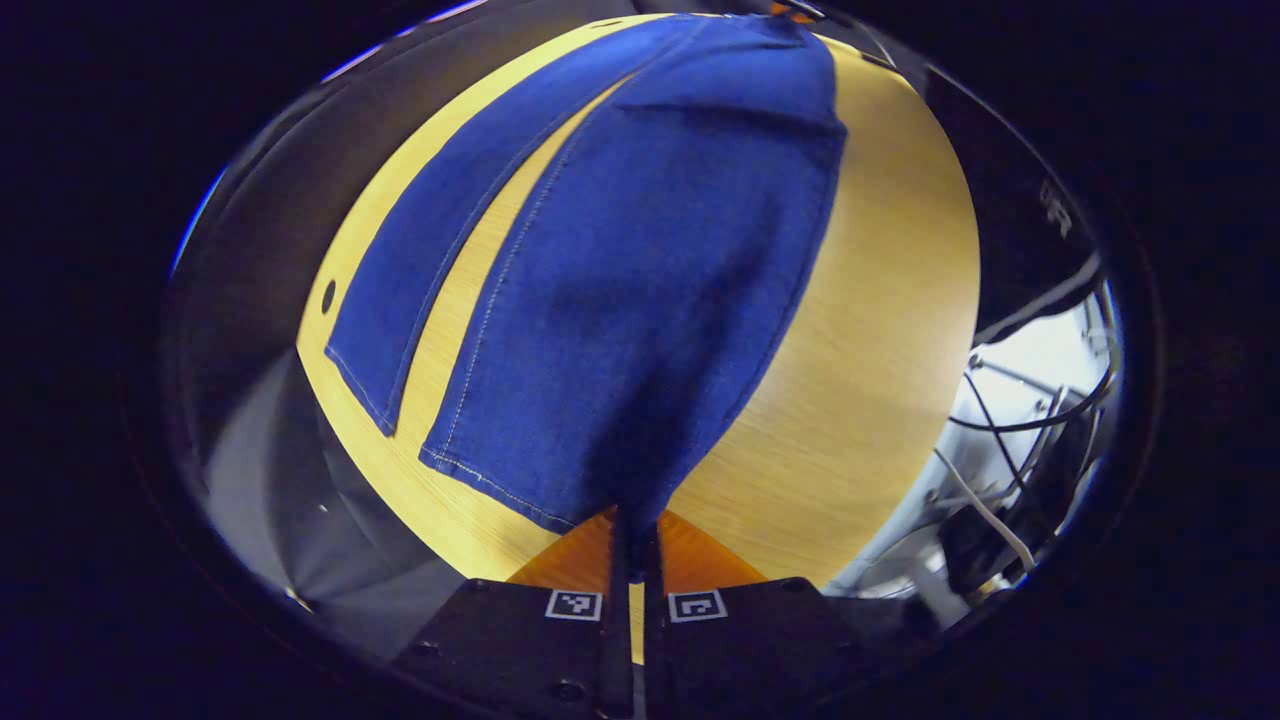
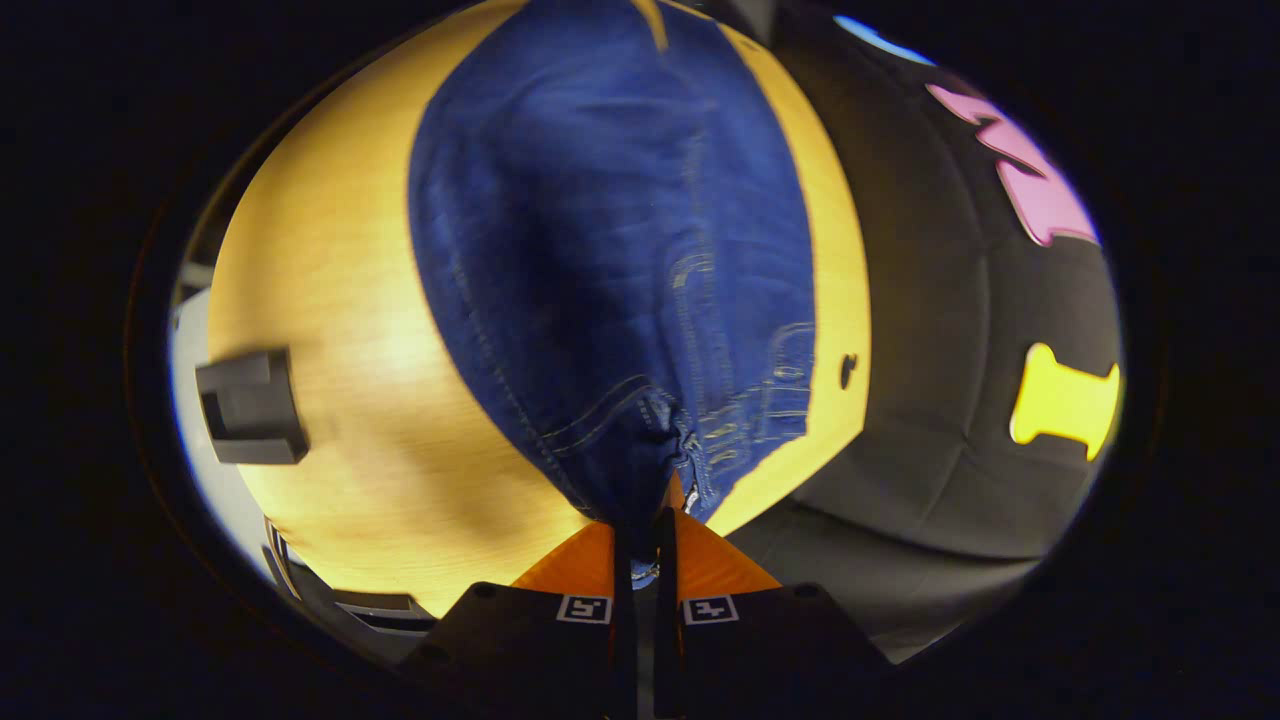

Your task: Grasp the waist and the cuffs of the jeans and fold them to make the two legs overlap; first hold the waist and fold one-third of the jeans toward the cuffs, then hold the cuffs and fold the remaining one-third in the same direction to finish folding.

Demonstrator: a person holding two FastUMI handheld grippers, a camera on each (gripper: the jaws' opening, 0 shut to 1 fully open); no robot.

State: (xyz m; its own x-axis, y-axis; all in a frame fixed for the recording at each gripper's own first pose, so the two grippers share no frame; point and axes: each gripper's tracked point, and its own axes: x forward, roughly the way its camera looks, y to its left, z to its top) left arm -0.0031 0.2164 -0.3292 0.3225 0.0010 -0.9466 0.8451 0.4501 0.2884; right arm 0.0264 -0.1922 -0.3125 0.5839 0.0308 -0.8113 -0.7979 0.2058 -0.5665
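Both tools (image 1: 632,530) (image 2: 640,525) on stitched denim jeans (image 1: 640,300).

text: no words, brands or numbers legible | signs: square black-and-white coded markers, two on left gripper (image 1: 636,545), two on right gripper (image 2: 641,540) | jeans (image 1: 640,290): no readable label

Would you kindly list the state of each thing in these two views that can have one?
Jeans: spread on the table, legs apart, not yet folded; one cuff and the waist pinched and raised.
Left hand-held gripper: shut on a cuff.
Right hand-held gripper: shut on the waist.
Other cuff: lying flat, free.
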